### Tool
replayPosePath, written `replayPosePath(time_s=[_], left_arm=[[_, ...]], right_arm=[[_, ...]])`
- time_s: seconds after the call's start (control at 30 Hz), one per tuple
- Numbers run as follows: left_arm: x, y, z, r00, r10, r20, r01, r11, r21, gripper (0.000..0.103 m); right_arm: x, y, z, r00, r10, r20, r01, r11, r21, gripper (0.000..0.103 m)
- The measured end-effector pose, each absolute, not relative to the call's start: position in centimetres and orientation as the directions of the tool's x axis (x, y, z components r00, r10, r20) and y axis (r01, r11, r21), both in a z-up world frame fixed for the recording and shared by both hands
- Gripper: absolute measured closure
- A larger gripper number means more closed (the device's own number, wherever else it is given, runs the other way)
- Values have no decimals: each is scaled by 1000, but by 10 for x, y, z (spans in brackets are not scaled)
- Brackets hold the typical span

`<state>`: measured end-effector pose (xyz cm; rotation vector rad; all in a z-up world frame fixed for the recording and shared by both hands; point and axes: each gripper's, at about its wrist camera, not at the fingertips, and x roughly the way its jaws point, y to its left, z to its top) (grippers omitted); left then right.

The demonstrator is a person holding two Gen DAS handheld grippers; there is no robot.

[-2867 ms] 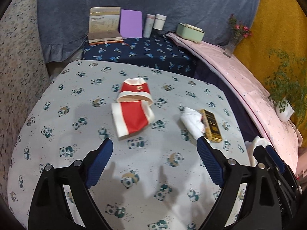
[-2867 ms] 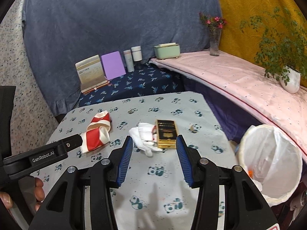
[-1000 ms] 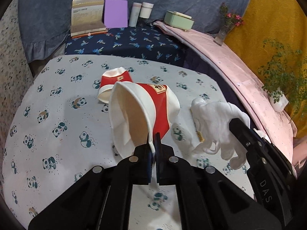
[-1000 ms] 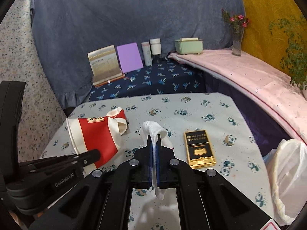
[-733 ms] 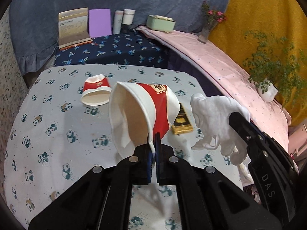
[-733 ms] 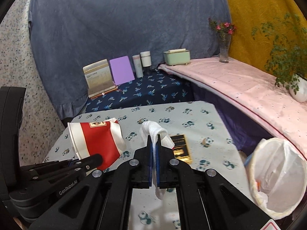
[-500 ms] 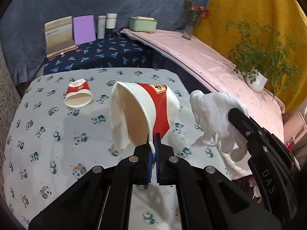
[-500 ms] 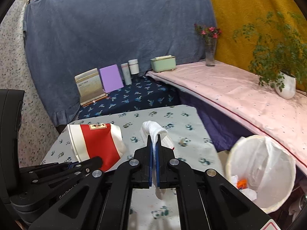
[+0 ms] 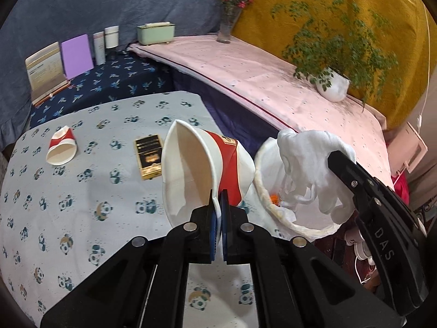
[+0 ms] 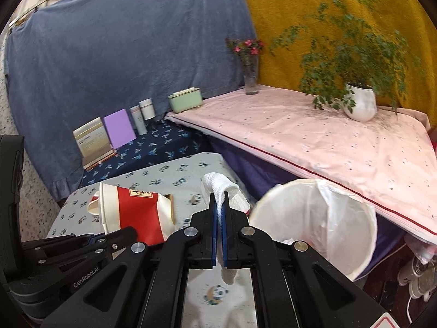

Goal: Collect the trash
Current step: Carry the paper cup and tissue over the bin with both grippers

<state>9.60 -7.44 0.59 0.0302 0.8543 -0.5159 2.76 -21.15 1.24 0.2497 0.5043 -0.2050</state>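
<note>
**Both grippers loaded, at the bin**

Panda-print cloth covers the table (image 9: 82,210); blue drape and yellow drape hang behind, with a pink-covered ledge (image 10: 314,136) to the right.

Left gripper (image 9: 217,210): my blue pads are pressed together on the rim of a red-and-white paper cup (image 9: 202,169). Cup is off the table, mouth turned toward the camera, crushed somewhat out of round. From the right wrist view the same cup (image 10: 131,210) shows sideways, over the table's near right part.

Right gripper (image 10: 219,213): jaws clamped tight on a white glove (image 10: 218,186), a fold bulging above the pads and a tail hanging below them. In the left wrist view the glove (image 9: 308,164) dangles from the right gripper's tip, directly in front of the bin's opening.

Bin (image 9: 262,191): white, lined with a plastic bag, standing just off the table's right edge, beside the cup. Some white scraps and an orange bit lie inside.

On the table, well apart from both grippers: a second, squashed red-and-white cup (image 9: 61,150) on its side at far left, and a gold-and-black box (image 9: 148,155) lying flat near the middle.

Ledge carries a potted plant (image 10: 357,104) and a flower vase (image 10: 250,79).
</note>
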Motion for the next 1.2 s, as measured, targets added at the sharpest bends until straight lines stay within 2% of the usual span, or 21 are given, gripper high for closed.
replayPosePath(time_s=[0.73,1.2], left_arm=[[90,-172,-12,449,-460,-766,577,804,-144,101],[101,-205,-24,393,-506,-768,627,758,-178,100]], right_arm=[[10,-298,-17,811,-221,-542,396,889,229,100],[14,-322,-32,792,-236,-564,432,868,244,99]])
